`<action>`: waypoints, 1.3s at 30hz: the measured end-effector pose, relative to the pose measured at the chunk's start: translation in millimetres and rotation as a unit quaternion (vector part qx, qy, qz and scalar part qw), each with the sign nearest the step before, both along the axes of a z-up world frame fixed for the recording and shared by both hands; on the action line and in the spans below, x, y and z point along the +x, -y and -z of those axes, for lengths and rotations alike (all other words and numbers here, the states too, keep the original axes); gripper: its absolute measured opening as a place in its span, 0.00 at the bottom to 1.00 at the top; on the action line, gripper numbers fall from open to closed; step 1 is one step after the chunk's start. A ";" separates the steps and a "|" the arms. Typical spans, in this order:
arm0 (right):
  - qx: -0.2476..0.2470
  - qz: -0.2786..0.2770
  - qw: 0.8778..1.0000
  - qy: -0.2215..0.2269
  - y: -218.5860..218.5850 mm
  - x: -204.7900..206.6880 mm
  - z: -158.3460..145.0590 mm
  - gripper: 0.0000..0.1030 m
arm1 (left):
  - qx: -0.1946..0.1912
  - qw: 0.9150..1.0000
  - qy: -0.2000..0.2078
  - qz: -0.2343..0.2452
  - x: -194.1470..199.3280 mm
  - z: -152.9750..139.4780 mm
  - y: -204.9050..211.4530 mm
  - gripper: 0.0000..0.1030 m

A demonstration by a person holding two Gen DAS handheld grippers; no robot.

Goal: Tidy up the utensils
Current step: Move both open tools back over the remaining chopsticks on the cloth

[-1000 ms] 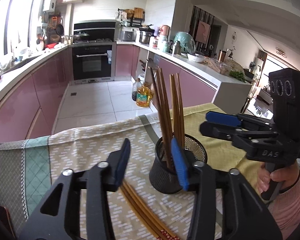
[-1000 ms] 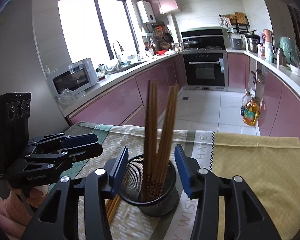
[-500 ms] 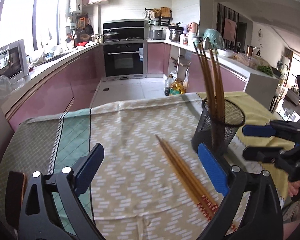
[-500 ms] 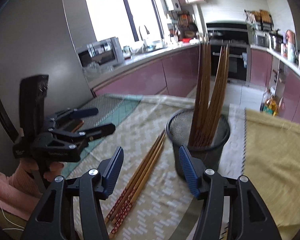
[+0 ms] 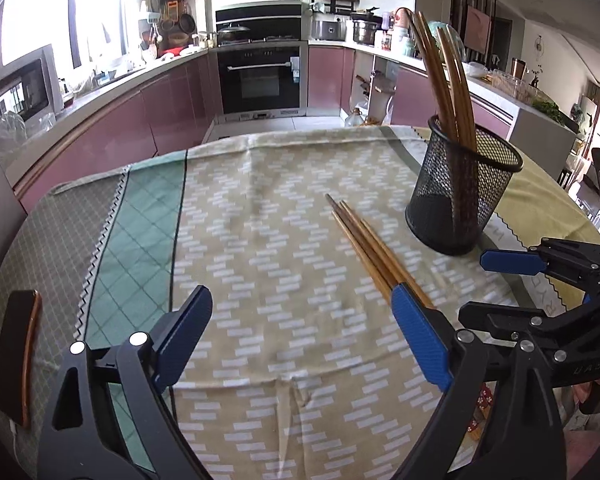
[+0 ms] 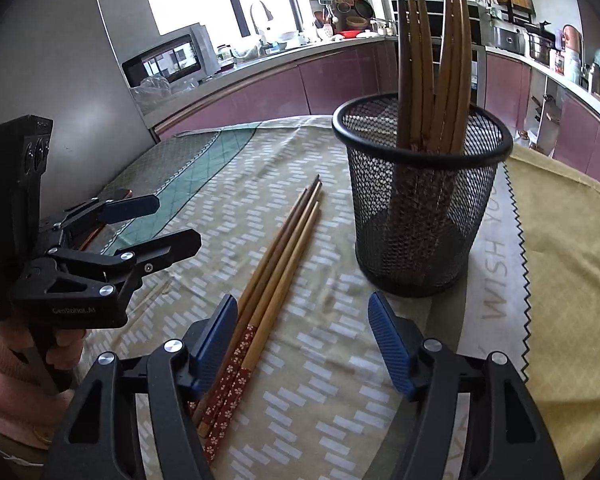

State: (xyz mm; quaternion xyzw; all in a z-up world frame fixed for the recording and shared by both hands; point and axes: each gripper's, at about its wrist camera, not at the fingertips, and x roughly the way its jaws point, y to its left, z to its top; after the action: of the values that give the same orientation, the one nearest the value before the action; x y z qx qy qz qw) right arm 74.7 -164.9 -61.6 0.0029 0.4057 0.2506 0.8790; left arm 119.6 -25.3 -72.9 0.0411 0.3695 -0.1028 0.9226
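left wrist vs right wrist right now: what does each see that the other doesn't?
Left wrist only: a dark brown-edged object lying at the table's left edge, and the right gripper side-on, open.
Right wrist only: the loose chopsticks' red flowered ends, "WISH" lettering on the cloth, and the left gripper, open.
Both: the mesh holder with upright chopsticks, loose chopsticks beside it, patterned tablecloth.

Brown chopsticks (image 6: 278, 256) with red flowery ends, flat in a bunch on the cloth, just beside a black mesh cup (image 6: 418, 204) with more sticks (image 6: 432, 68) upright inside
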 end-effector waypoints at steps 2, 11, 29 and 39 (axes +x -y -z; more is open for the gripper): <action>-0.004 0.001 1.000 -0.002 -0.5 -0.8 2.0 0.64 | 0.006 1.000 -0.003 -0.001 -0.1 3.5 1.6 0.86; -0.021 0.001 1.000 -0.002 -10.1 -0.1 6.5 0.63 | 0.008 1.000 -0.013 0.006 -0.7 8.8 7.7 0.84; -0.054 0.005 0.999 -0.003 -20.5 3.5 11.3 0.61 | 0.007 0.999 -0.031 0.017 5.5 17.9 13.6 0.83; -0.054 0.013 0.998 -0.005 -14.0 4.8 12.2 0.49 | 0.008 0.998 -0.049 0.033 13.4 25.5 24.5 0.77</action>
State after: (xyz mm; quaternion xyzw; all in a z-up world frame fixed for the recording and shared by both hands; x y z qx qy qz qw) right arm 79.5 -150.9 -73.8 -0.0382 0.4232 0.2165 0.8789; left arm 133.0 -49.8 -98.4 0.0557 0.4132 -0.1325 0.8992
